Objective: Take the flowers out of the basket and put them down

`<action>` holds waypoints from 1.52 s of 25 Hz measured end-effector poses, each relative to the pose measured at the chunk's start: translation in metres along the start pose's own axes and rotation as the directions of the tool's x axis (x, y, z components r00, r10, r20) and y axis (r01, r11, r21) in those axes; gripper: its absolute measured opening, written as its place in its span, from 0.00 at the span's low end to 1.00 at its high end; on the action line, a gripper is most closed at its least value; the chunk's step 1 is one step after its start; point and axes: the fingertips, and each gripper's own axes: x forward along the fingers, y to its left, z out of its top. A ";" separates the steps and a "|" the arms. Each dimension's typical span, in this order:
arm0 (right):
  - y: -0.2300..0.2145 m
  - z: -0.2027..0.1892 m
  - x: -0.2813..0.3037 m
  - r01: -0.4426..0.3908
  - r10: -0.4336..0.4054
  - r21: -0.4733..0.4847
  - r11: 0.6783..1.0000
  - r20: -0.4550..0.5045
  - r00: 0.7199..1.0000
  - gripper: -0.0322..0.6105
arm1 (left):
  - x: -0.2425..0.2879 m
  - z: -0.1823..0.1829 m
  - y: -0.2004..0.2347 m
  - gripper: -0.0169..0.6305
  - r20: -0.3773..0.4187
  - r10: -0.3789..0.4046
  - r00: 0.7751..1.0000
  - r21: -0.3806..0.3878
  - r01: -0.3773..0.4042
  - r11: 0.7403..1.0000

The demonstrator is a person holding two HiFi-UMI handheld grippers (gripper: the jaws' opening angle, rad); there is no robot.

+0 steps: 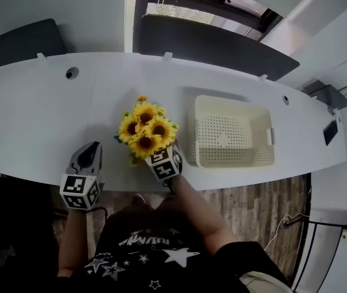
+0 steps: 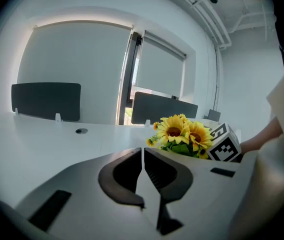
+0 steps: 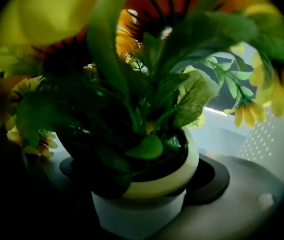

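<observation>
In the head view the sunflowers (image 1: 144, 130) are sitting outside the basket (image 1: 264, 127), just beside its left wall over the white table (image 1: 33, 121). The right gripper (image 1: 160, 159) is reaching in under the blooms, and the left gripper (image 1: 90, 151) is hovering apart near the table edge. The left gripper view is showing its jaws all but together, with nothing between them. The right gripper view is showing dark pads (image 3: 216, 178) pressing both sides of a small white pot (image 3: 142, 211) under its rim; whether it is resting on the table I cannot tell. The pot is probably handling as light, stiff, smooth and top-heavy under soft leaves, so gripping its wall below the rim is looking safest.
</observation>
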 end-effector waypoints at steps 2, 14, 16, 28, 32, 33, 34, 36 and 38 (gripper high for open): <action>-0.001 -0.001 0.006 -0.001 0.001 -0.006 1.000 0.004 1.000 0.85 | 0.004 -0.003 0.001 0.06 -0.004 -0.001 1.000 -0.004 0.001 1.000; -0.003 -0.003 0.008 0.001 -0.001 0.018 1.000 0.031 1.000 0.85 | 0.002 -0.010 -0.004 0.06 -0.020 0.013 1.000 -0.023 -0.014 1.000; -0.001 -0.006 0.008 -0.004 0.004 0.026 1.000 0.013 1.000 0.85 | 0.001 -0.011 -0.003 0.06 -0.020 0.017 1.000 -0.026 -0.018 0.999; 0.009 -0.027 -0.037 0.010 -0.009 0.132 0.991 -0.008 1.000 0.87 | -0.015 -0.019 -0.020 0.06 -0.012 -0.001 1.000 -0.045 0.000 0.999; 0.016 -0.030 -0.057 -0.009 0.008 0.120 0.993 0.009 1.000 0.86 | -0.019 -0.022 -0.038 0.06 -0.010 -0.021 1.000 -0.026 0.020 0.999; 0.017 -0.028 -0.061 -0.018 0.015 0.125 0.992 0.024 1.000 0.86 | -0.020 -0.022 -0.042 0.06 -0.010 -0.019 1.000 -0.019 0.019 1.000; 0.019 -0.026 -0.065 -0.027 0.022 0.129 0.991 0.038 0.999 0.86 | -0.023 -0.023 -0.047 0.06 -0.009 -0.015 1.000 -0.014 0.015 1.000; 0.023 -0.026 -0.072 -0.048 0.041 0.122 0.991 0.057 0.998 0.86 | -0.030 -0.024 -0.057 0.06 -0.006 0.000 1.000 -0.015 0.000 1.000; 0.027 -0.026 -0.079 -0.072 0.067 0.087 0.994 0.058 0.996 0.85 | -0.034 -0.025 -0.064 0.06 0.001 0.021 1.000 -0.022 -0.021 1.000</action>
